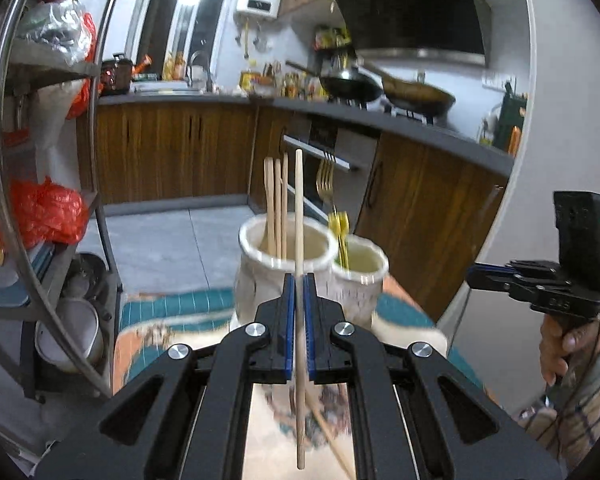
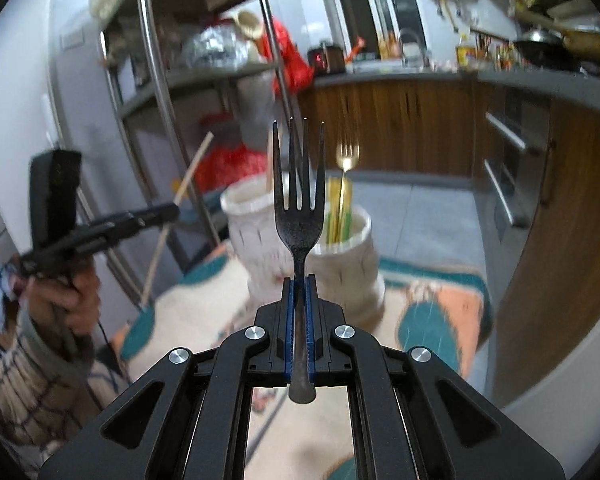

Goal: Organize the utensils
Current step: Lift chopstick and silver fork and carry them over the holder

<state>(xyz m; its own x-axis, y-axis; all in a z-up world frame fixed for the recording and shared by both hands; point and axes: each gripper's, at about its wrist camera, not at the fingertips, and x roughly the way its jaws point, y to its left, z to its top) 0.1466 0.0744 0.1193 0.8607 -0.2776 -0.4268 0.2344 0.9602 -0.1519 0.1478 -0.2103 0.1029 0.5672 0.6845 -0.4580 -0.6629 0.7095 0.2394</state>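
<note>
Left hand-held gripper (image 1: 299, 280) pinches a chopstick (image 1: 299, 208), right hand-held gripper (image 2: 299, 282) a black fork (image 2: 299, 216); tablecloth blurred.

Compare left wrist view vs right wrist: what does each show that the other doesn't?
Left wrist only: the left gripper shut on a single wooden chopstick, seen close up.
Right wrist only: the right gripper shut on a black metal fork, tines up.
Both: two white ceramic holders, one with wooden chopsticks, the other with a gold fork.

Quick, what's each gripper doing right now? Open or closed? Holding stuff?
Left gripper: closed on a wooden chopstick.
Right gripper: closed on a black fork, tines up.
</note>
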